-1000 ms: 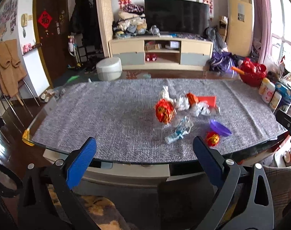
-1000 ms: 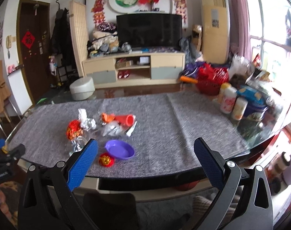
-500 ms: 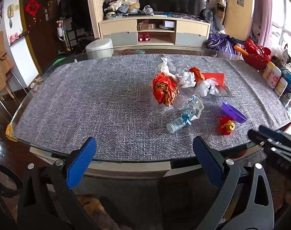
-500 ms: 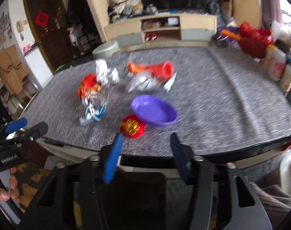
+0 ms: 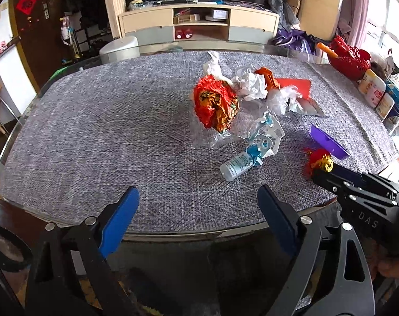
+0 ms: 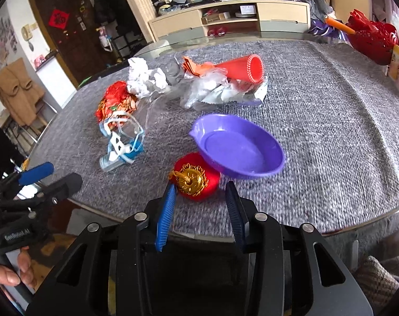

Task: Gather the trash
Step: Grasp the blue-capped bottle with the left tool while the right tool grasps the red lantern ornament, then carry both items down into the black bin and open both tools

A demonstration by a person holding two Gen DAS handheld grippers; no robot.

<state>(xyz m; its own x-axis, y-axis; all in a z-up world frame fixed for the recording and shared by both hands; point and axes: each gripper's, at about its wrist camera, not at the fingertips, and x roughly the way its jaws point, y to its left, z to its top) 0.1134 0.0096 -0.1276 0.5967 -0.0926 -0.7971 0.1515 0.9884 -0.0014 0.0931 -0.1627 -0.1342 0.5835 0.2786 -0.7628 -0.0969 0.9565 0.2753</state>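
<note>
Both hand-held grippers have dropped closer to the bench [image 5: 94,142] since a second ago. From the left view, the right hand-held gripper [image 6: 200,192] hides part of the red and gold ornament [image 6: 195,179]. Its jaws, just narrowed to about a third open, flank the ornament's near edge; contact is unclear. One purple dish [image 6: 238,150] touches the ornament beyond. The left hand-held gripper [image 5: 198,198] has just closed slightly, still wide, holding nothing; one small bottle [image 5: 237,166] lies ahead, crumpled wrappers [image 5: 216,105] farther on.
</note>
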